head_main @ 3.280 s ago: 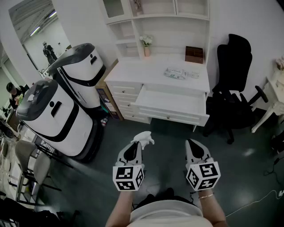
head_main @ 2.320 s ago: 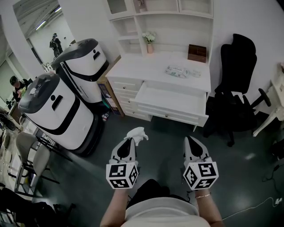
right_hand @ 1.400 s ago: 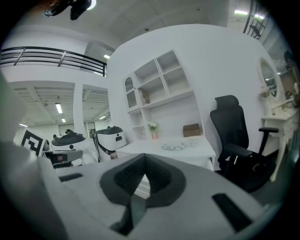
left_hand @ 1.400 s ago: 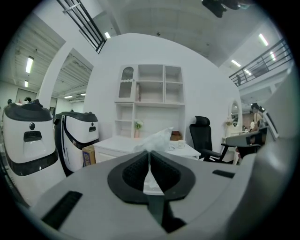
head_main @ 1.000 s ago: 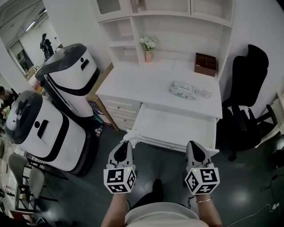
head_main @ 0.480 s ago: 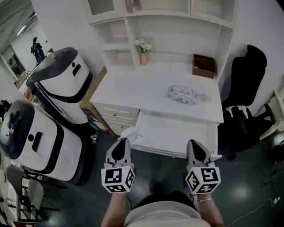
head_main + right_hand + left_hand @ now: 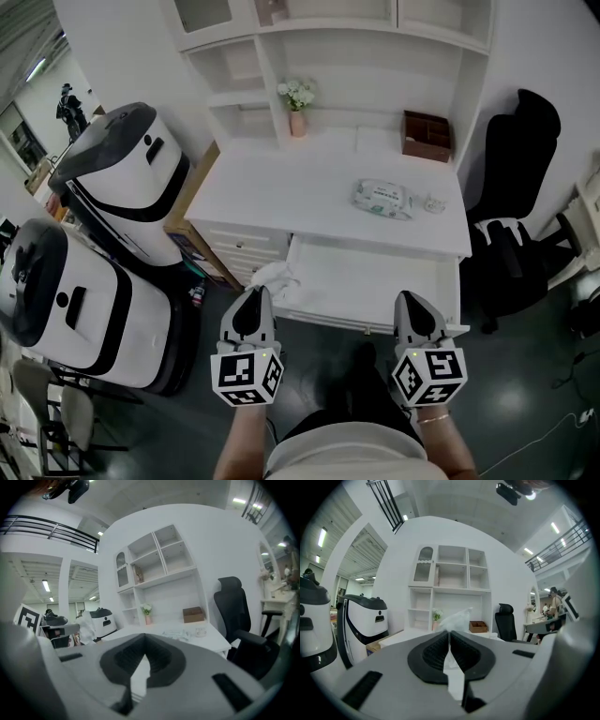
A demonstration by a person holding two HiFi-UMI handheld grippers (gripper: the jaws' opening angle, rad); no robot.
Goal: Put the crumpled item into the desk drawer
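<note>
Your left gripper (image 7: 256,293) is clamped on the crumpled item (image 7: 274,277), a white wad whose loose part sticks out past the jaw tips. From the head view the wad lies over the front left corner of the desk drawer (image 7: 375,281); how high above the drawer it hangs cannot be told. Your right gripper (image 7: 406,300) is level with the left one, at the drawer's front right corner, jaws pressed together on nothing.

The drawer is pulled out toward you and its white bottom shows. Behind the drawer is the white tabletop (image 7: 300,192). On it, past the drawer's right half, lie a flat pack of wipes (image 7: 382,197) and a small round pot (image 7: 433,202) just beside it. Further behind the drawer, against the wall, stand a brown box (image 7: 427,136) and a pink vase of flowers (image 7: 297,105), with white shelves (image 7: 328,37) above.

Right of the drawer is a black office chair (image 7: 516,216), close to the desk's end. Left of the drawer stand two white-and-black machines (image 7: 117,178).
</note>
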